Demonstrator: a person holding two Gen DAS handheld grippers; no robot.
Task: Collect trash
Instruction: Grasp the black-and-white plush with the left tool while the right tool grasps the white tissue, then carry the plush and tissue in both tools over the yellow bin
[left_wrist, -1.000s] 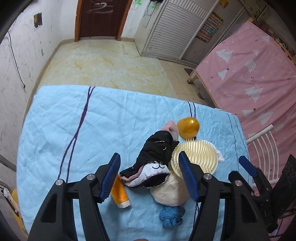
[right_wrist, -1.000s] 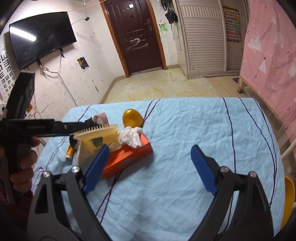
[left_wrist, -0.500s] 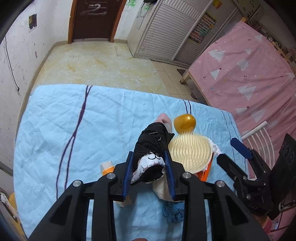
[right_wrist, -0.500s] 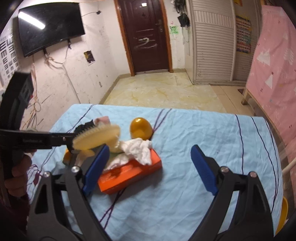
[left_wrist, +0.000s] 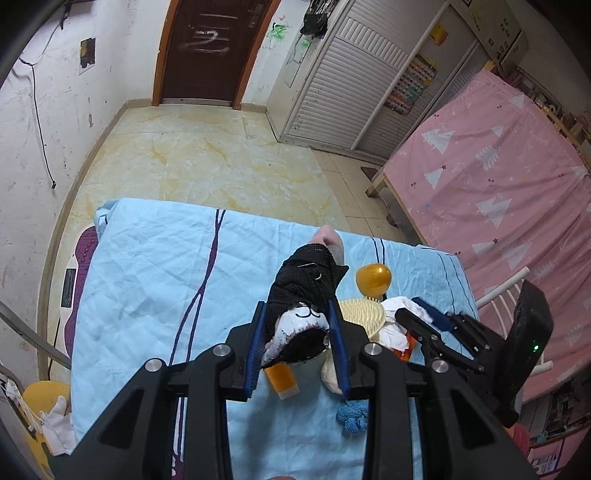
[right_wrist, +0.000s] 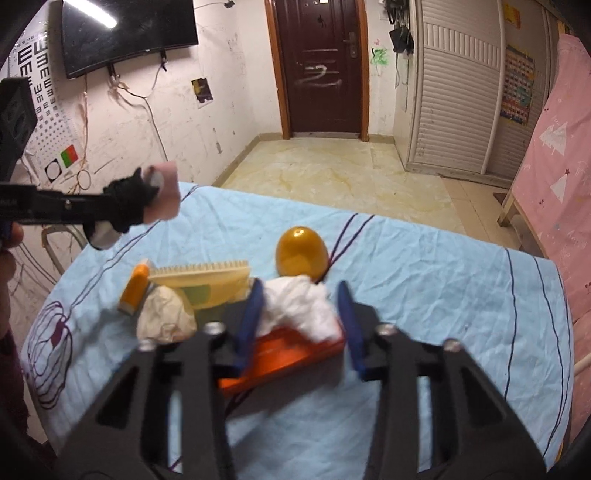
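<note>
Lifting clear of the egg (right_wrist: 301, 251), the left gripper (left_wrist: 297, 345) now clamps the sock (left_wrist: 303, 295). The right gripper (right_wrist: 301, 317), narrowed but not closed, straddles the tissue (right_wrist: 299, 308) beside it, likely next.

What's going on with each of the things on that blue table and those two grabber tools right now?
left gripper: shut on black sock
black sock: lifted off table
right gripper: partly closed around white tissue
white tissue: crumpled, atop orange box
orange box: lying flat
golden egg: upright on blue tablecloth

Brush (right_wrist: 201, 275) crowds tissue (right_wrist: 301, 308), seemingly.
</note>
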